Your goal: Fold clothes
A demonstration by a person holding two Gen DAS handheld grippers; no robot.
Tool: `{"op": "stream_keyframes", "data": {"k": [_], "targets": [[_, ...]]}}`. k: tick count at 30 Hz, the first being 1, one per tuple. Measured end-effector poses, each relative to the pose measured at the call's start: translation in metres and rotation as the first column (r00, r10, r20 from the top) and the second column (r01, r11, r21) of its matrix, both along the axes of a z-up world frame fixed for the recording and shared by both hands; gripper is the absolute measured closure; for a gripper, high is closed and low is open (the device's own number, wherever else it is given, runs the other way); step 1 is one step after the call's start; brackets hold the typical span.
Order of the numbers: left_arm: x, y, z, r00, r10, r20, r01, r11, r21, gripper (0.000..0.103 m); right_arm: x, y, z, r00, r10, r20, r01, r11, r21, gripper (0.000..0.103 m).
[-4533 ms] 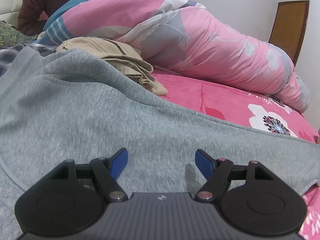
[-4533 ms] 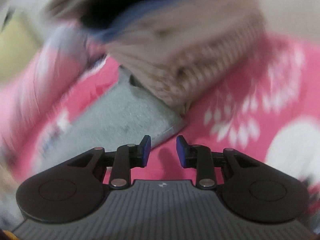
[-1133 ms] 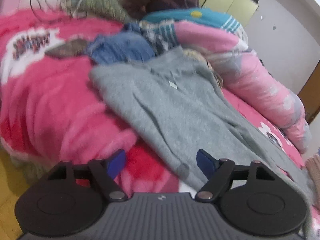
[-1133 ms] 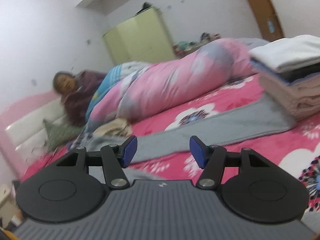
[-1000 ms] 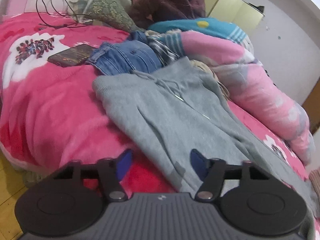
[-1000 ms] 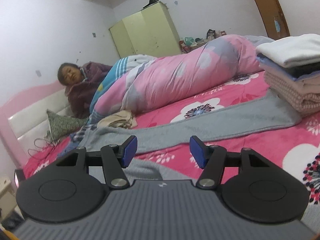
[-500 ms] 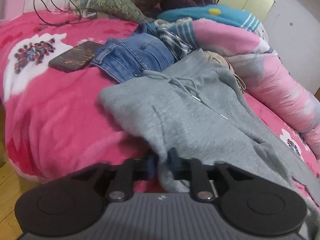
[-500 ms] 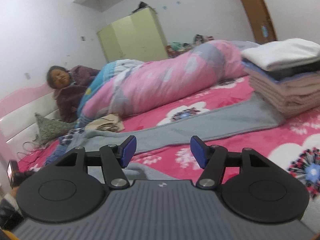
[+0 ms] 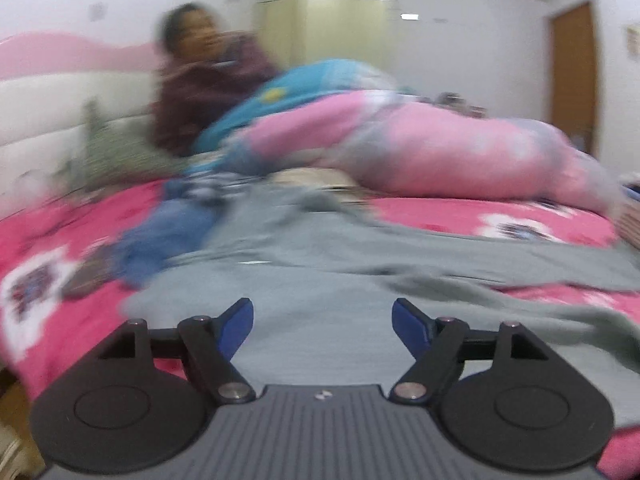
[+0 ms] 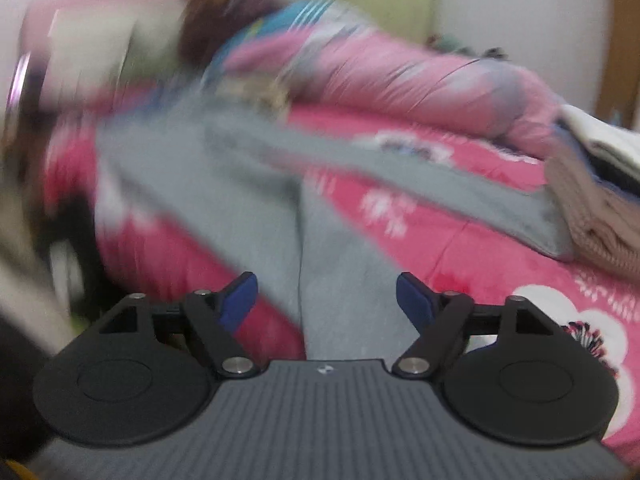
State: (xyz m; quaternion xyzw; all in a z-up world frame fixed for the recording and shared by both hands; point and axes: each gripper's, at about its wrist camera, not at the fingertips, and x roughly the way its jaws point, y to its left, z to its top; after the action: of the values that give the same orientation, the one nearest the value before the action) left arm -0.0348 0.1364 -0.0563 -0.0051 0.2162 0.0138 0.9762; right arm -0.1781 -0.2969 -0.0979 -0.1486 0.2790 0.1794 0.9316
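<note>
On the pink flowery bed (image 10: pixel 500 248) lie the grey sweatpants (image 10: pixel 248 200), spread out and not folded yet. Their waist end is toward the edge of the bed nearest the cameras, on the headboard side. One leg runs across the bed to the stack of folded clothes (image 10: pixel 596 184) on the far side, and its cuff touches that stack. The other leg comes toward the near edge.

The left hand-held gripper (image 9: pixel 322 322) hangs just above the grey cloth. Its jaws have just been opening and now stand wide, with nothing pinched between them. The right hand-held gripper (image 10: pixel 326 300) is over the near leg. Its jaws have just been opening too, they are wide, and they hold nothing.

So some clothes look done, because they sit in the neat stack. The sweatpants still need every fold, I think. Blue jeans (image 9: pixel 168 232) and a tan piece of clothing (image 9: pixel 316 180) wait unfolded past the sweatpants.

A big pink quilt (image 9: pixel 460 152) is rolled up along the far side of the bed. A person (image 9: pixel 200 92) sits at the headboard end. Behind are white walls, a pale green wardrobe (image 9: pixel 324 28) and a brown door (image 9: pixel 572 72). Both pictures are blurry.
</note>
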Motion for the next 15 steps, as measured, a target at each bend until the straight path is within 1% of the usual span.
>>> {"op": "stream_keyframes", "data": {"k": [2,4,5,8,9,10,11,12,13,15], "targets": [[0.007,-0.031,-0.006,0.997,-0.076,-0.02,0.077,0.997,0.02,0.023,-0.008,0.002,-0.017,0.999,-0.013,-0.032,0.01,0.995,-0.1,0.026],[0.015,-0.063,-0.015,0.988,-0.146,-0.044,0.148,0.988,0.045,0.023,-0.019,0.002,-0.034,0.998,-0.043,-0.05,0.033,0.98,-0.194,0.026],[0.018,-0.074,-0.02,0.984,-0.17,-0.055,0.173,0.983,0.058,0.023,-0.025,0.0,-0.042,0.996,-0.061,-0.061,0.046,0.974,-0.221,0.026],[0.028,-0.106,-0.034,0.967,-0.239,-0.084,0.246,0.964,0.095,0.023,-0.037,-0.005,-0.059,0.989,-0.106,-0.101,0.077,0.964,-0.253,0.028],[0.029,-0.113,-0.038,0.963,-0.256,-0.088,0.264,0.958,0.107,0.023,-0.039,-0.008,-0.065,0.985,-0.123,-0.118,0.09,0.963,-0.255,0.033],[0.031,-0.117,-0.042,0.96,-0.265,-0.094,0.275,0.954,0.117,0.023,-0.04,-0.011,-0.071,0.98,-0.15,-0.128,0.113,0.959,-0.259,0.051],[0.032,-0.12,-0.044,0.958,-0.267,-0.1,0.279,0.952,0.124,0.023,-0.041,-0.015,-0.075,0.974,-0.186,-0.128,0.149,0.955,-0.256,0.063],[0.033,-0.121,-0.045,0.959,-0.265,-0.104,0.277,0.952,0.131,0.023,-0.042,-0.021,-0.075,0.968,-0.218,-0.125,0.185,0.954,-0.236,0.082],[0.034,-0.122,-0.046,0.959,-0.262,-0.109,0.275,0.952,0.137,0.023,-0.044,-0.03,-0.069,0.962,-0.248,-0.112,0.226,0.957,-0.18,0.095],[0.035,-0.125,-0.049,0.959,-0.256,-0.118,0.272,0.951,0.149,0.023,-0.049,-0.046,-0.052,0.957,-0.281,-0.069,0.275,0.958,-0.082,0.097]]}}
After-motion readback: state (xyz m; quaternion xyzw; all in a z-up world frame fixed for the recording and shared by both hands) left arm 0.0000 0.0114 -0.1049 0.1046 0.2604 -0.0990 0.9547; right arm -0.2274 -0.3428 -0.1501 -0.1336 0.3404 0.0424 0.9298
